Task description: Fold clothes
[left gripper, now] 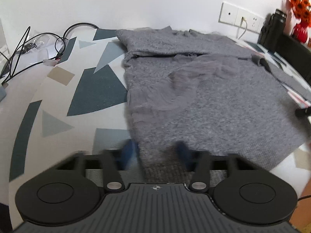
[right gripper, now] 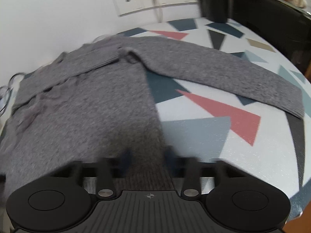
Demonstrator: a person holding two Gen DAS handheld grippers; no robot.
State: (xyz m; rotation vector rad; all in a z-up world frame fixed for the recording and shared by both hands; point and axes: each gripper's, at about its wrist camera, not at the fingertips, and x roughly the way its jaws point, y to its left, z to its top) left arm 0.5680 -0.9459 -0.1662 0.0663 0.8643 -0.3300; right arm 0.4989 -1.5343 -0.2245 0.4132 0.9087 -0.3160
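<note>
A table [left gripper: 58, 101] covered with a cloth printed in blue, grey, tan and red triangles fills both views. A grey knitted sweater [left gripper: 204, 101] is spread flat on it. In the left wrist view its body is seen to run from the ribbed hem at the bottom centre of the frame up to the neckline at the upper centre, near the white wall, so the long axis lies bottom to top. One sleeve is folded across the chest at the upper part of the garment. In the right wrist view the other sleeve [right gripper: 223, 77] is stretched from the upper centre down toward the right edge, its cuff pointing to the lower right.

At the bottom of the left wrist view, the left gripper [left gripper: 155, 151] is set at the hem's left corner, blue fingers blurred; whether the knit is pinched cannot be told. The right gripper [right gripper: 147, 156] is set at the hem's right corner, fabric between its fingers, grip likewise unclear.

Sockets [left gripper: 241, 17], black cables [left gripper: 38, 42] and orange flowers [left gripper: 299, 5] are seen along the wall.
</note>
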